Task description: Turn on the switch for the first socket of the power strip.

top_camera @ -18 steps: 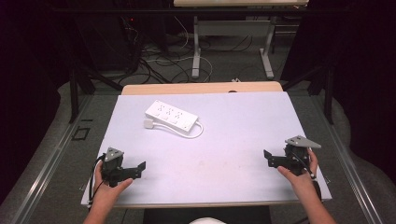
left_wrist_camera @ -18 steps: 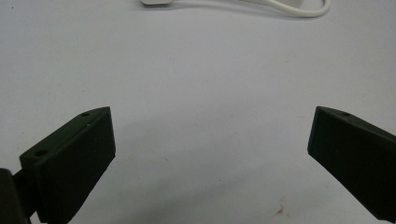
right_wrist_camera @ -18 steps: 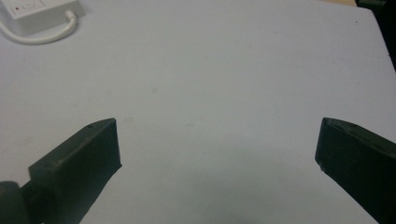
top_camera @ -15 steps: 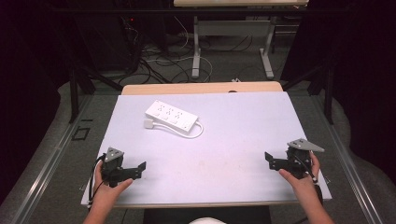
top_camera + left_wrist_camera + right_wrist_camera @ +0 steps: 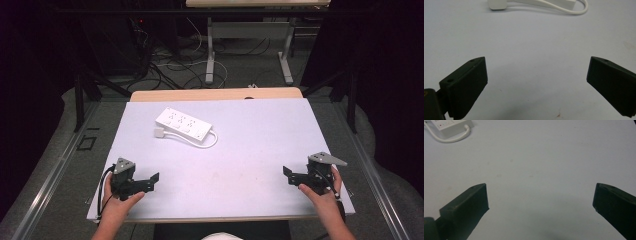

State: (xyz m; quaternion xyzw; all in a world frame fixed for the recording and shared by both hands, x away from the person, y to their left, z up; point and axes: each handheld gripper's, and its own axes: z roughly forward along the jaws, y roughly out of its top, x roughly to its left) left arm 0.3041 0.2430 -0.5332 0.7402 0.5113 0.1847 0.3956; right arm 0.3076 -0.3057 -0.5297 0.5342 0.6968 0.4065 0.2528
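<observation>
Watching from my station, I see little change from half a second ago: the right gripper (image 5: 296,176) has only sunk slightly nearer the table (image 5: 260,150); the left gripper (image 5: 149,181) sits as before. Both have jaws spread wide, holding nothing. The white power strip (image 5: 183,125) lies far-left, untouched, so I judge work hasn't begun.
</observation>
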